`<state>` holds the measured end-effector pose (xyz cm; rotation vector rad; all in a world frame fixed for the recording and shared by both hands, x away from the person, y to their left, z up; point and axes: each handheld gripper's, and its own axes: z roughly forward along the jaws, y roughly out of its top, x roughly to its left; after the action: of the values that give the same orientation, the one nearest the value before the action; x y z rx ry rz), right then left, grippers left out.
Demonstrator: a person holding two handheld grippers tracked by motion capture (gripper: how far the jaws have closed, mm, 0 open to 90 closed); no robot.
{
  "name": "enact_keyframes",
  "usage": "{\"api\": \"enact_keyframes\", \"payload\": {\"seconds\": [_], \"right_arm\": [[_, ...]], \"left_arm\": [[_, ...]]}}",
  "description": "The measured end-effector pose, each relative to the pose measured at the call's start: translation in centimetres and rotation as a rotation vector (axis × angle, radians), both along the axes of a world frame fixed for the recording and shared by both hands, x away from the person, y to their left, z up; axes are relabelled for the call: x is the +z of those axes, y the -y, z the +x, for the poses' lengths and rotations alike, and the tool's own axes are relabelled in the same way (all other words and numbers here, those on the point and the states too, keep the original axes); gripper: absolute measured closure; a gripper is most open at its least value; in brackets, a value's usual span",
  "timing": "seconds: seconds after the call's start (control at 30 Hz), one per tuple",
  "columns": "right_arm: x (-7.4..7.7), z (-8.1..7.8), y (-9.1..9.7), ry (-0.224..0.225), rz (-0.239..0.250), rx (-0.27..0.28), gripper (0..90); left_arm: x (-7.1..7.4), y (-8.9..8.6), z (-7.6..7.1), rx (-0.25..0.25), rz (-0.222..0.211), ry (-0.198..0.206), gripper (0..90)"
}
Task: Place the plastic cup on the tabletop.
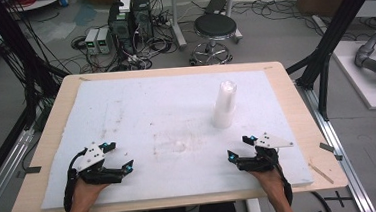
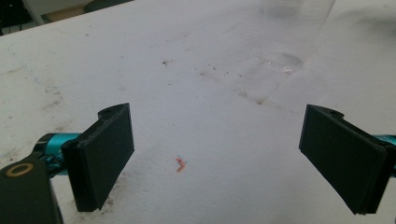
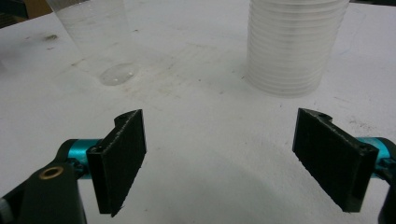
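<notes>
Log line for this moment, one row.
left gripper open, empty | right gripper open, empty | cup stack upright on white mat | single clear cup standing apart

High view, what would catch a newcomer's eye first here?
A tall stack of clear plastic cups stands right of middle on the white foam sheet. A single clear cup stands apart to its left. Near the front edge, the left tool and right tool rest open, holding nothing.

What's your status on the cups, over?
Left gripper and right gripper open, empty, low over the white mat. Cup stack upright, untouched. Single clear cup stands apart. Nothing between.
</notes>
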<state>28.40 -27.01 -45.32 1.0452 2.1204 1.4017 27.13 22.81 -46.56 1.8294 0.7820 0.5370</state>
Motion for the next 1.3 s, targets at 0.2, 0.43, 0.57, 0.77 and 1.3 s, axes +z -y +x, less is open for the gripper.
{"api": "enact_keyframes", "payload": {"seconds": [0.2, 0.43, 0.57, 0.77, 1.3], "right_arm": [[0.0, -0.1, 0.0, 0.003, 0.009, 0.001, 17.1], [0.0, -0.3, 0.0, 0.03, 0.003, 0.005, 17.1], [0.0, -0.3, 0.0, 0.028, 0.005, 0.004, 17.1], [0.0, -0.4, 0.1, 0.03, 0.013, 0.003, 17.1], [0.0, -0.5, 0.3, 0.04, 0.035, 0.009, 17.1]], "left_arm": [[0.0, -0.3, 0.0, 0.018, -0.02, 0.003, 10.7], [-0.1, -0.6, 0.0, 0.034, -0.052, -0.003, 11.0], [-0.1, -0.8, -0.1, 0.044, -0.073, 0.007, 11.0], [-0.1, -1.0, -0.1, 0.046, -0.092, 0.01, 11.2], [-0.1, -1.2, -0.2, 0.05, -0.106, 0.009, 11.2]]}}
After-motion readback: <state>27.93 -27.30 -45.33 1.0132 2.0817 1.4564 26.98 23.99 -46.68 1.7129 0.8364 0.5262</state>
